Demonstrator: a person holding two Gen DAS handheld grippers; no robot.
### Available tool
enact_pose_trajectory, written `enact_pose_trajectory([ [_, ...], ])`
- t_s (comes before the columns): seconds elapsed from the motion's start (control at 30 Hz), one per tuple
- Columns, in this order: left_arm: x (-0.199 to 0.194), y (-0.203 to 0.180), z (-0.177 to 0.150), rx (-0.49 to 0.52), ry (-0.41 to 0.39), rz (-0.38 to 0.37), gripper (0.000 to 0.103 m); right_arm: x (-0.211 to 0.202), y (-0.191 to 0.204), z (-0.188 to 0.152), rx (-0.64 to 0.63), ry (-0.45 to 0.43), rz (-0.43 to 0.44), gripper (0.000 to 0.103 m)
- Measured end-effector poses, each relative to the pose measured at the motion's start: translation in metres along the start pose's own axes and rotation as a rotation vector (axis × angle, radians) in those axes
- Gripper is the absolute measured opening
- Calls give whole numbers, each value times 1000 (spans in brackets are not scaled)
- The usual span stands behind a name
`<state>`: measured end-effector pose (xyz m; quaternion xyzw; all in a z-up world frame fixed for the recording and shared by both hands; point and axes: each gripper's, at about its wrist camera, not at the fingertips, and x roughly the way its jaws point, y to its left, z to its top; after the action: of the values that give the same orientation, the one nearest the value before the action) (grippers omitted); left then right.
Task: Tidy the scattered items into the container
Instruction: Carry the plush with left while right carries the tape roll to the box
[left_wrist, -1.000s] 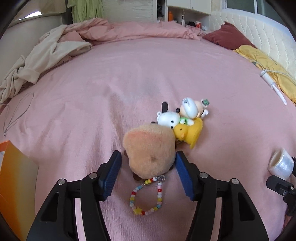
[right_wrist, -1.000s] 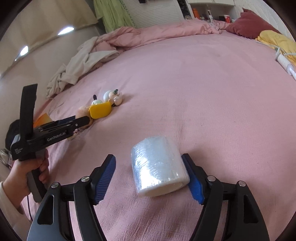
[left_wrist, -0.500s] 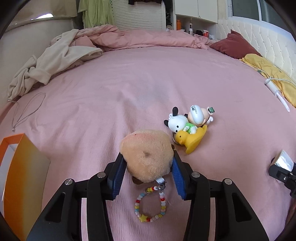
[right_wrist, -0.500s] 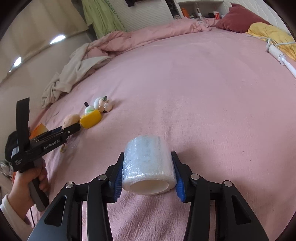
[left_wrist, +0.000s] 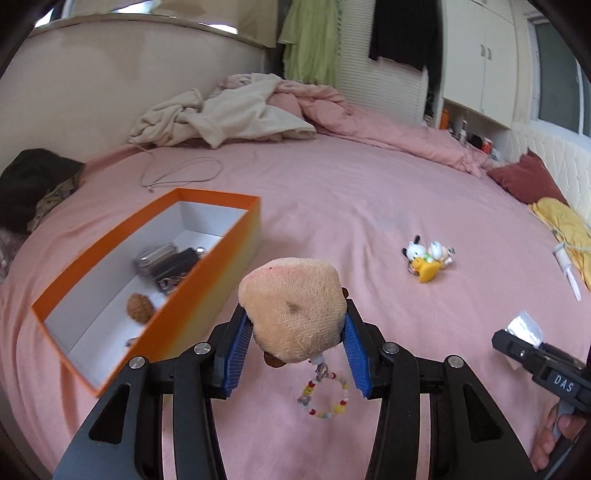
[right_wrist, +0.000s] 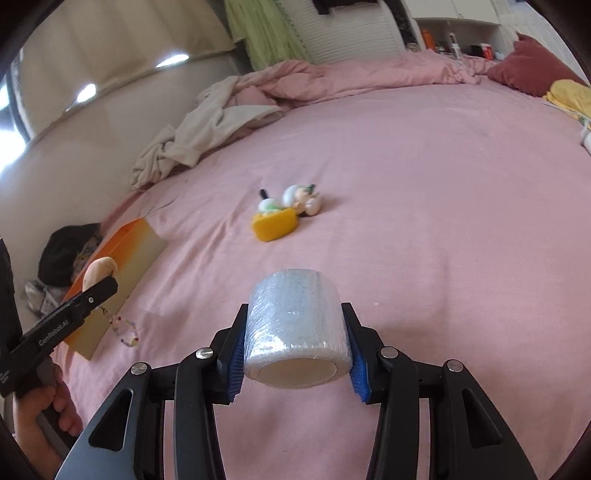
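Note:
My left gripper (left_wrist: 293, 347) is shut on a tan plush toy (left_wrist: 291, 306), lifted off the pink bed, with its bead loop (left_wrist: 325, 398) dangling below. Just to its left lies the orange box (left_wrist: 240, 240), open, white inside, holding several small items. My right gripper (right_wrist: 295, 350) is shut on a roll of clear film (right_wrist: 295, 325), raised a little above the sheet. A cluster of small figures with a yellow duck (left_wrist: 428, 258) lies on the bed further off; the right wrist view shows that cluster (right_wrist: 284, 214) ahead, and the left gripper (right_wrist: 92, 291) by the box (right_wrist: 122, 266).
Crumpled cream and pink bedding (left_wrist: 236, 110) is piled at the far side. A thin cord loop (left_wrist: 181, 173) lies behind the box, dark clothing (left_wrist: 33, 177) at the left edge. A yellow cloth and white handle (left_wrist: 565, 258) lie at the right.
Both grippers closed on their things and lifted them. The left one swung left with the plush toy, bringing the orange box into full view. The right one rose slightly with the roll.

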<state>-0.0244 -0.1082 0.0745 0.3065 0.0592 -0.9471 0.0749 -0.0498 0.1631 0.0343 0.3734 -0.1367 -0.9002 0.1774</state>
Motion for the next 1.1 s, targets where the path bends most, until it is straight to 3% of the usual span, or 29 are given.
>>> enact_pose_trajectory([
  [0.17,-15,39,8,-129,-93,189,49,17,54,10,-91,33,86,45],
  [0.4,-3,80,6,-299,-74,293,49,50,148,45,-256,49,211,45],
  [0.53,4,88,0,-362,-41,285,49,74,201,64,-354,74,269,45],
  [0.77,4,84,-1,-366,-37,285,49,119,258,70,-453,134,291,45],
  [1.1,0,82,-2,-381,-36,277,49,141,279,58,-526,191,288,45],
])
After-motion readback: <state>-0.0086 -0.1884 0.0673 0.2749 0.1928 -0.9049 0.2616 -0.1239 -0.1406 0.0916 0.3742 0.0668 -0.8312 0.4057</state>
